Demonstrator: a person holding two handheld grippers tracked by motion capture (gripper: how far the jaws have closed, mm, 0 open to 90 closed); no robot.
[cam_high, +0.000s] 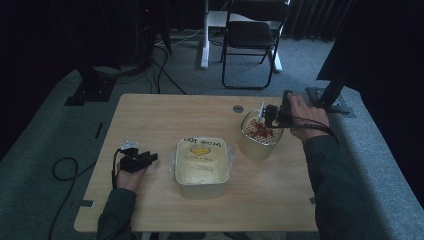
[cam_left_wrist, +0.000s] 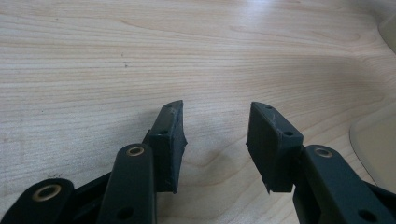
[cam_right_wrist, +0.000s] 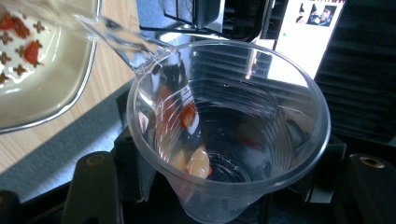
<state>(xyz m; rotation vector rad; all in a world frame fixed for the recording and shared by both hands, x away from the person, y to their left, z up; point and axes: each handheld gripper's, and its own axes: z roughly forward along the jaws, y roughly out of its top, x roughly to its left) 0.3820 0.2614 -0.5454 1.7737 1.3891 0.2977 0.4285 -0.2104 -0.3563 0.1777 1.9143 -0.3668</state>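
This looks like a lab or recording studio set up for filming tabletop work, not a home. A pale wood counter (cam_high: 165, 112) stands on grey carpet (cam_high: 45, 125) and is ringed by black curtains (cam_high: 30, 45). Black metal stands bolted to floor plates (cam_high: 82, 95) rise at both far corners, and cables (cam_high: 162, 70) trail across the floor. A black folding chair (cam_high: 250, 42) sits behind. In the right gripper view a lit screen (cam_right_wrist: 306, 35), probably a monitor, glows among dark equipment.
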